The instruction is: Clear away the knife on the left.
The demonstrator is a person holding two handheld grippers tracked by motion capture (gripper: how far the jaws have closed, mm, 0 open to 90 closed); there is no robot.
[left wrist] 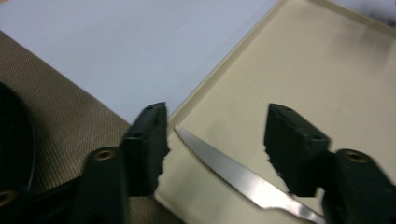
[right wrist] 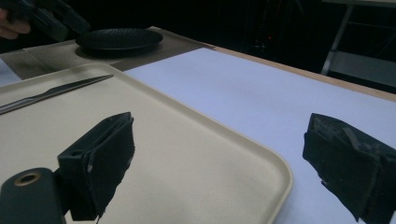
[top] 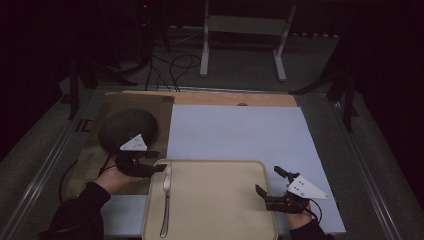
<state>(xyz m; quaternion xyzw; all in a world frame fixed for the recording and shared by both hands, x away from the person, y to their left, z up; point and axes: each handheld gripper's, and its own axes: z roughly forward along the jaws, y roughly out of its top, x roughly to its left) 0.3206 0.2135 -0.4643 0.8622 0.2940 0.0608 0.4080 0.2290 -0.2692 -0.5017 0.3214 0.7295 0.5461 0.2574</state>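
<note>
Knife point(top: 166, 200): lying on beige tray point(top: 220, 210), unheld; left gripper point(top: 159, 161) spread above its tip; right gripper point(top: 267, 182) spread, empty.

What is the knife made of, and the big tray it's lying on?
The knife looks like shiny metal, probably steel: it is silvery, glints in the light, and has tiny saw teeth along its blade. The tray looks like plastic: an even cream colour with a dull, smooth surface and a rounded raised rim. I cannot be sure from looks alone.
</note>
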